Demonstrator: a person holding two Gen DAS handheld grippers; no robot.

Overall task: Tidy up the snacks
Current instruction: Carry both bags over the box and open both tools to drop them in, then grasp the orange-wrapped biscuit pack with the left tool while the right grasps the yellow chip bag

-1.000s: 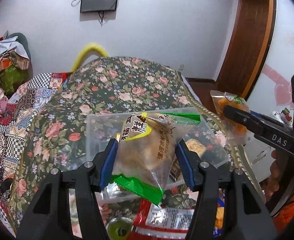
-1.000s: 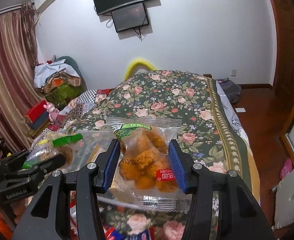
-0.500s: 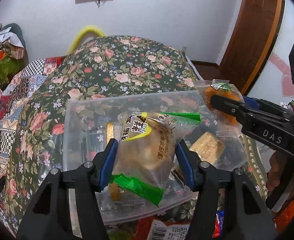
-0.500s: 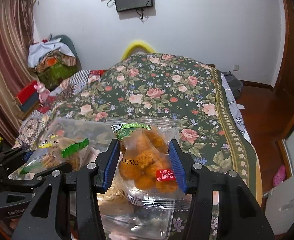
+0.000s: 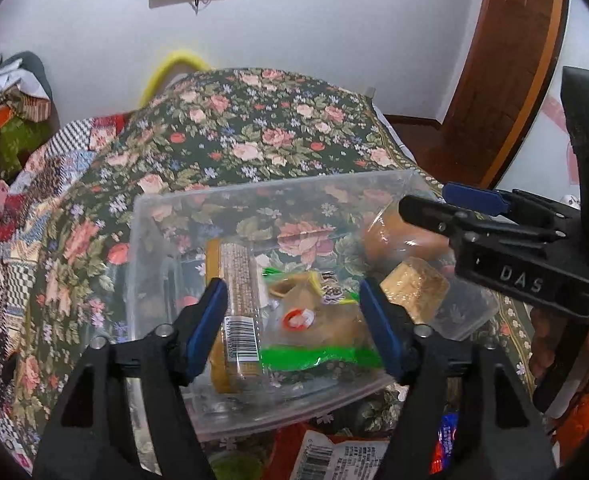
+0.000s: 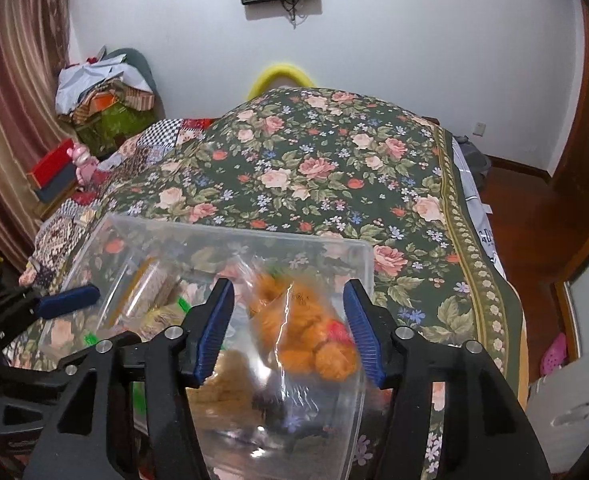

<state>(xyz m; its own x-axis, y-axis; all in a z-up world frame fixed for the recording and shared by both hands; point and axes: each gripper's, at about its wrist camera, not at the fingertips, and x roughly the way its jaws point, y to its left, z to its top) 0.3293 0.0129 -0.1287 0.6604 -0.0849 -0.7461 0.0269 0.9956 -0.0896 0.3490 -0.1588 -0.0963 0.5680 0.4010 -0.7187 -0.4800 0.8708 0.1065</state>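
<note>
Clear plastic container (image 5: pixel 156 216) on the floral bedspread (image 5: pixel 254 128) holds a green-sealed pastry packet (image 5: pixel 314 320), a barcoded bar (image 5: pixel 236 300) beside it, and a blurred bag of orange snacks (image 6: pixel 306 332). Left gripper (image 5: pixel 294 332) and right gripper (image 6: pixel 288 328) both stand released above it.

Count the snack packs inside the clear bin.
5: cracker sleeve left, green-edged pack centre, tan block right, round bun far right, orange-ball bag dropping in. More may be hidden.
</note>
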